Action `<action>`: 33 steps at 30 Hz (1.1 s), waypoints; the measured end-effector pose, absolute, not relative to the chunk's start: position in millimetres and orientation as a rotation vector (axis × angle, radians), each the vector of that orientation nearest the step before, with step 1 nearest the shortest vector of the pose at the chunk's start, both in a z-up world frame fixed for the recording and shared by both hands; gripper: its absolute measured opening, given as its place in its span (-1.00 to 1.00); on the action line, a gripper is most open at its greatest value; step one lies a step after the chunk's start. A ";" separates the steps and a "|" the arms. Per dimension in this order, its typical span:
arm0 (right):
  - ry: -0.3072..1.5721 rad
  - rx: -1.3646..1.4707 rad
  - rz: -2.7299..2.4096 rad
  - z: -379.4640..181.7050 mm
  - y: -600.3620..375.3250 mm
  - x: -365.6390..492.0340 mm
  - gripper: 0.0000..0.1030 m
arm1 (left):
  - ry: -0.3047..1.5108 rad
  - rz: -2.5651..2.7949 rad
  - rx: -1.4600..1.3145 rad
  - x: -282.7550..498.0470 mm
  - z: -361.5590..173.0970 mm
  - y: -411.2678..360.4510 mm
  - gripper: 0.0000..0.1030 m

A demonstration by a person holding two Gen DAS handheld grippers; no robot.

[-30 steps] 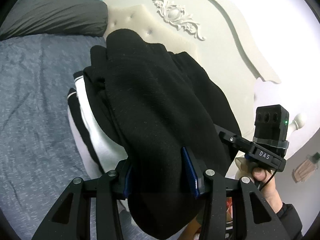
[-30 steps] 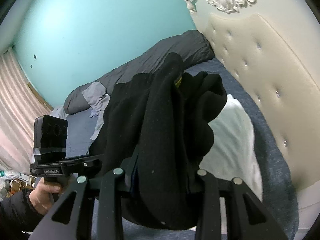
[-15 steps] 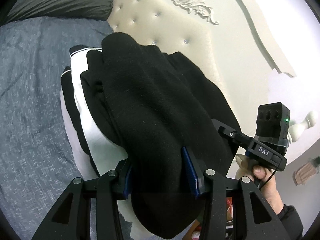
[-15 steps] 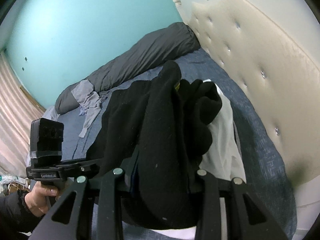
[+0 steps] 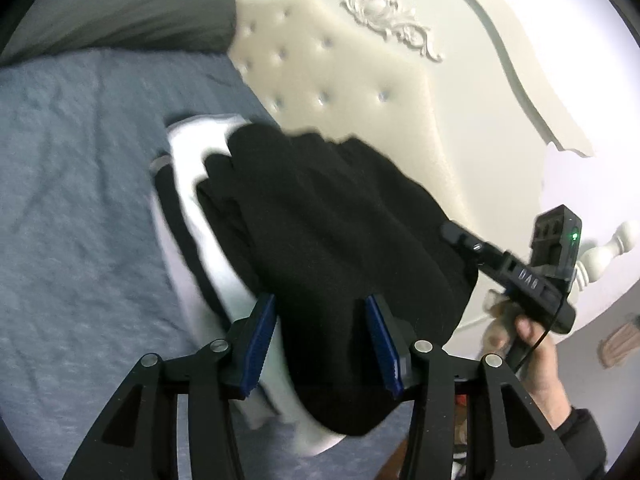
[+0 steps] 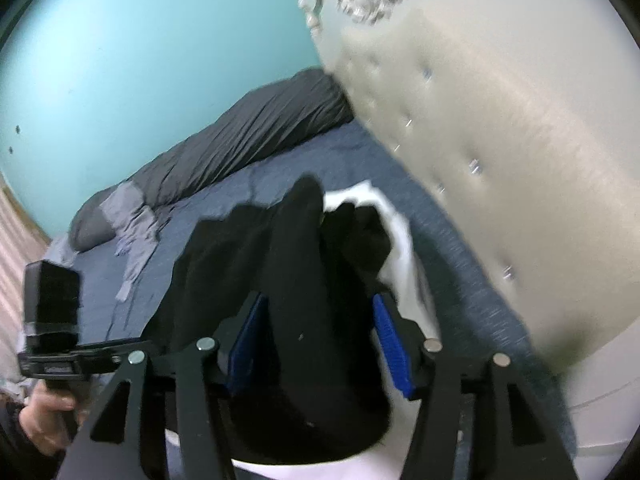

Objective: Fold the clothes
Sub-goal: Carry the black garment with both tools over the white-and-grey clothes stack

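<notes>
Bed: blue-grey cover (image 5: 80, 208), lightly creased.
Headboard: cream tufted panel (image 5: 340, 92) with carved crest, rising beside the bed.
Wall: teal (image 6: 140, 60) behind a dark grey duvet roll (image 6: 248, 136).
Black garment: (image 5: 332, 232) bunched, lying over a white garment (image 5: 188, 152) on the cover near the headboard.
Left gripper: (image 5: 320, 340) blue pads spread, black cloth lying between them; whether it is gripped cannot be told.
Right gripper: (image 6: 318, 344) likewise parted around the cloth; grip unclear.
Grey clothing: (image 6: 132, 236) loose farther down the bed.
</notes>
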State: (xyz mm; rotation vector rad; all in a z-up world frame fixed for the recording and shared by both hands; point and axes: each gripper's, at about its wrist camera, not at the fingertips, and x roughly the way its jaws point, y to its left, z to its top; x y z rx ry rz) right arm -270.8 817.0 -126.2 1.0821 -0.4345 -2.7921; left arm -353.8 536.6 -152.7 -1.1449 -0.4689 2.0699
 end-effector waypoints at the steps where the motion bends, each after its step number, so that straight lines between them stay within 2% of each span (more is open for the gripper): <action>1: -0.472 1.066 -2.823 -121.1 822.4 -267.9 0.10 | -0.463 2.085 -1.129 -351.4 -146.8 532.0 -0.03; 3: -0.621 0.971 -2.843 -108.7 836.4 -259.0 0.10 | -0.439 2.111 -1.088 -345.5 -129.5 526.9 -0.03; 4: -0.678 0.904 -2.826 -101.6 840.5 -254.2 -0.03 | -0.408 2.117 -1.073 -345.9 -119.4 531.0 -0.03; 6: -0.651 0.868 -2.799 -89.5 834.4 -252.6 -0.36 | -0.338 2.117 -1.048 -342.7 -107.8 548.9 -0.04; 7: -0.611 0.890 -2.791 -85.7 827.8 -254.6 -0.42 | -0.310 2.111 -1.041 -342.0 -103.5 559.5 -0.04; 9: -0.513 0.952 -2.768 -85.1 811.6 -260.2 -0.70 | -0.257 2.098 -1.038 -342.9 -101.9 573.9 -0.04; 14: -0.354 1.118 -2.734 -103.7 781.4 -270.6 -0.79 | -0.122 2.088 -1.119 -342.9 -129.0 596.5 -0.11; 15: -0.346 1.150 -2.741 -110.3 781.2 -272.3 -0.84 | -0.103 2.090 -1.138 -343.1 -134.3 598.0 -0.20; 18: -0.364 1.199 -2.763 -125.5 787.4 -273.8 -1.00 | -0.076 2.094 -1.171 -343.0 -145.4 599.7 -0.20; 33: -0.510 1.293 -2.754 -177.2 813.7 -281.5 -1.00 | -0.020 2.083 -1.195 -338.8 -168.0 610.4 -0.21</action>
